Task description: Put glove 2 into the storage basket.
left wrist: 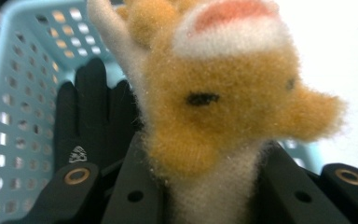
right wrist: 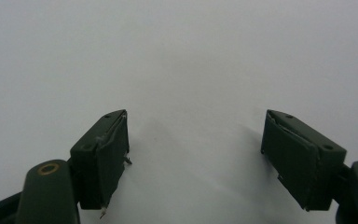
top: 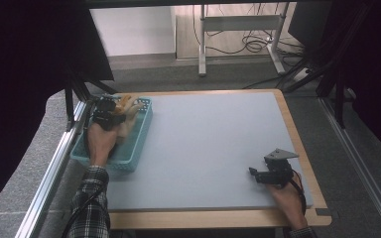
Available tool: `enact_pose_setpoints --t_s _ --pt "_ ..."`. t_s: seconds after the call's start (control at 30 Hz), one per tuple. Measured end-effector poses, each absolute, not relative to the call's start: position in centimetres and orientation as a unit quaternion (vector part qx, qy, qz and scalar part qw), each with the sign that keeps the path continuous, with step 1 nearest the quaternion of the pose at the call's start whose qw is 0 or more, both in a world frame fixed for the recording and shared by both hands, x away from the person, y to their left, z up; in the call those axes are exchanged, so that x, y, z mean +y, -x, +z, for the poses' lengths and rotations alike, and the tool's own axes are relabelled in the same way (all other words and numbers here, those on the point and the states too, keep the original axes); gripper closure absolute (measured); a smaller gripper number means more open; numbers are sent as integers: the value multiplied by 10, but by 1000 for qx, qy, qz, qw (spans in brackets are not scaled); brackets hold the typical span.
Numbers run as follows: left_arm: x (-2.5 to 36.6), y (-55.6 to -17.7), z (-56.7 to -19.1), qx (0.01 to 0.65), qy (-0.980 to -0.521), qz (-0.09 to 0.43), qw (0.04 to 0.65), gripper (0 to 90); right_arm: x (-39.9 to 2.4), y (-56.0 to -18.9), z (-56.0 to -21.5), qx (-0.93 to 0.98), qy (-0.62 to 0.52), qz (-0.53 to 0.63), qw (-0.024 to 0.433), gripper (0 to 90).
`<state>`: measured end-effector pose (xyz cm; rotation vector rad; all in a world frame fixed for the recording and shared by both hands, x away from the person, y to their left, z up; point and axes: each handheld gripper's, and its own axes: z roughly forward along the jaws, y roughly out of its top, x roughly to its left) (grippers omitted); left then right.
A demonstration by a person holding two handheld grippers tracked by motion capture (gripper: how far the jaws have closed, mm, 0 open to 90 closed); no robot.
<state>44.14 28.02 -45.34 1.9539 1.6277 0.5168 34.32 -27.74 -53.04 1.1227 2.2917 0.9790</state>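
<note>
My left tool clamps the plush toy over the teal basket (black glove inside). Right tool idle, released. Next, I judge: lower, let go.

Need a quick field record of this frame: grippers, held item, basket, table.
left hand-held gripper: shut on plush toy, over the basket
plush toy: orange and white, clamped between the jaws
basket: light blue, perforated, at table's left edge
black glove: lying inside basket, behind the toy
right hand-held gripper: open, nothing between the jaws, near table's right front
table: grey top, wooden rim
</note>
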Motion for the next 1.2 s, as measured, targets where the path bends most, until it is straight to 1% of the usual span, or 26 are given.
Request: enact_pose_setpoints --t_s 0.23,0.37,0.43,0.53,0.63,0.67,0.77,0.8,0.9,0.97,1.03,1.1,1.2 --pt "274 -456 -487 604 -743 151 244 766 -277 -343 -530 821 -402 351 203 226" --pt "268 -460 -492 598 -753 139 236 743 -277 -343 -530 821 -402 351 203 226" --pt "266 -462 -491 595 -760 132 226 707 -277 -343 -530 821 -402 351 203 226" --pt "259 -466 -495 591 -776 122 184 554 -277 -343 -530 821 -402 351 203 226" --pt "257 -469 -502 589 -786 111 150 334 -277 -343 -530 821 -402 351 203 226" --pt "258 -469 -503 594 -783 111 149 312 -277 -343 -530 821 -402 351 203 226" --pt "268 -467 -499 604 -769 84 190 206 -277 -343 -530 821 -402 351 203 226" --pt "270 -466 -496 606 -765 85 199 170 -277 -343 -530 821 -402 351 203 226" --pt "273 -461 -484 600 -764 98 215 126 -277 -343 -530 821 -402 351 203 226" --pt "275 -457 -473 596 -760 115 232 120 -277 -343 -530 821 -402 351 203 226" --pt "278 -453 -465 596 -754 133 244 145 -277 -343 -530 821 -402 351 203 226" --pt "278 -451 -463 595 -753 140 243 228 -277 -343 -530 821 -402 351 203 226" --pt "273 -452 -472 591 -765 150 208 342 -277 -343 -530 821 -402 351 203 226"
